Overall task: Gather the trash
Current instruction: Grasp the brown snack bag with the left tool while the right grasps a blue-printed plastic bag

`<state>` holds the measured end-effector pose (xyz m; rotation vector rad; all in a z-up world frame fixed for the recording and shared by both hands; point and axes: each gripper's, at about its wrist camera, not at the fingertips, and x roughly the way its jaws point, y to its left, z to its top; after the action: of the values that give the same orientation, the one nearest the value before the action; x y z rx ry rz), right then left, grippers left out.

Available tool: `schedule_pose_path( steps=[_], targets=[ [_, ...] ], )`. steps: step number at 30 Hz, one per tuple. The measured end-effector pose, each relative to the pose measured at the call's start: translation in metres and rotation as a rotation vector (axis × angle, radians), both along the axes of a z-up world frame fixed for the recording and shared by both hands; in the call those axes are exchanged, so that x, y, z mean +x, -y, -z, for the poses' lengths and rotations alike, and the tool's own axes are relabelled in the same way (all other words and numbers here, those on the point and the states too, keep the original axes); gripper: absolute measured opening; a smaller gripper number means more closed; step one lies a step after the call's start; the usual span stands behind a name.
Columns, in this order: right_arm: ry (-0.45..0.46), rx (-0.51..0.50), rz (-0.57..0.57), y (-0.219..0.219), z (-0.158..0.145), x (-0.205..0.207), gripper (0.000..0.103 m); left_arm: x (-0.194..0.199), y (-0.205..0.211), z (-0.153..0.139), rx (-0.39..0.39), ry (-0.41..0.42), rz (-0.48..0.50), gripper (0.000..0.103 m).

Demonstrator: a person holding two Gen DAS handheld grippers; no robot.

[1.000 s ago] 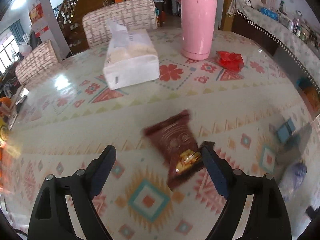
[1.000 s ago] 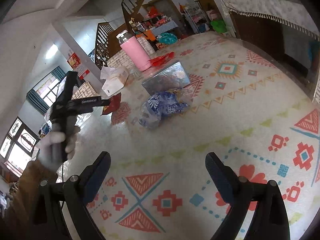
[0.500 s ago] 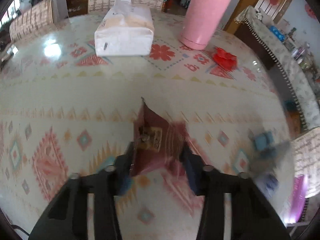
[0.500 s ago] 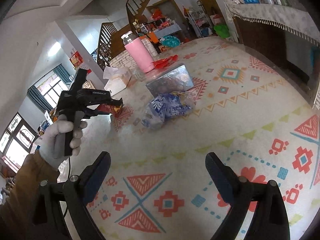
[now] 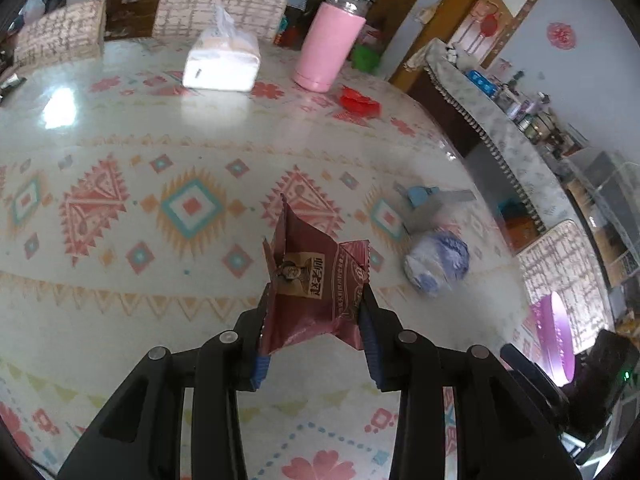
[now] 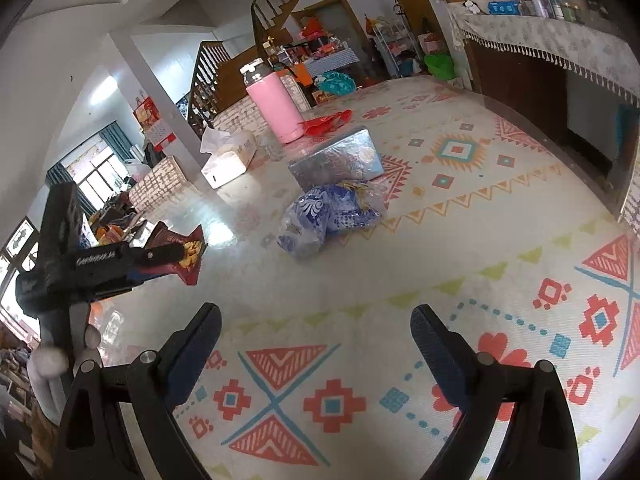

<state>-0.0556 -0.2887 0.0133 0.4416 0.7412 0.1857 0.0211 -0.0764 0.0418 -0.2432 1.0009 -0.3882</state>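
My left gripper (image 5: 314,300) is shut on a dark red snack wrapper (image 5: 312,284) and holds it above the patterned tablecloth (image 5: 192,208). In the right wrist view the same left gripper (image 6: 160,258) shows at the left with the snack wrapper (image 6: 186,252) in its jaws. My right gripper (image 6: 316,320) stands open over the cloth with nothing between its fingers. A crumpled blue plastic bag (image 6: 324,220) lies ahead of it, seen also as the blue plastic bag (image 5: 438,260) at the right in the left wrist view. Red crumpled trash (image 5: 358,100) lies near the pink flask.
A pink flask (image 5: 328,48) and a tissue pack (image 5: 222,62) stand at the far side. A silver box (image 6: 336,156) sits behind the blue bag. Chairs (image 5: 216,8) ring the table, and a sideboard (image 6: 552,52) runs along the right.
The left gripper closed on the snack wrapper, lifted it off the cloth and carried it toward the blue bag. The right gripper stayed put and open.
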Motion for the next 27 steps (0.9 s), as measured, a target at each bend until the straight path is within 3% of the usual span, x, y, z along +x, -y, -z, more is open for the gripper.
schedule_pose_path(
  steps=[3, 7, 9, 13, 21, 23, 25, 26, 27],
  targets=[
    [-0.038, -0.009, 0.017, 0.001, 0.004, 0.004, 0.098, -0.003, 0.001, 0.002, -0.023, 0.009, 0.036, 0.037],
    [-0.106, -0.051, 0.054, -0.001, 0.004, 0.023, 0.098, -0.006, 0.003, 0.008, 0.003, 0.018, 0.038, 0.037],
    [-0.121, -0.062, 0.078, -0.003, 0.000, 0.037, 0.098, -0.006, 0.001, 0.007, -0.027, 0.015, 0.047, 0.037],
    [-0.188, -0.070, 0.127, -0.013, 0.002, 0.083, 0.098, -0.010, -0.003, 0.004, -0.009, 0.037, 0.023, 0.037],
    [-0.227, -0.160, 0.241, -0.034, 0.006, 0.130, 0.098, -0.008, -0.004, 0.005, -0.030, 0.022, 0.027, 0.037],
    [-0.227, -0.197, 0.261, -0.037, 0.005, 0.131, 0.089, -0.010, -0.002, 0.006, -0.032, 0.020, 0.035, 0.037],
    [-0.225, -0.255, 0.271, -0.041, 0.005, 0.130, 0.068, -0.011, 0.000, 0.005, -0.026, 0.025, 0.041, 0.037],
    [-0.217, -0.252, 0.259, -0.042, 0.004, 0.128, 0.064, -0.012, 0.001, 0.005, -0.025, 0.027, 0.043, 0.037],
    [-0.212, -0.244, 0.240, -0.043, 0.003, 0.125, 0.052, -0.012, 0.001, 0.005, -0.025, 0.028, 0.044, 0.037]
  ],
)
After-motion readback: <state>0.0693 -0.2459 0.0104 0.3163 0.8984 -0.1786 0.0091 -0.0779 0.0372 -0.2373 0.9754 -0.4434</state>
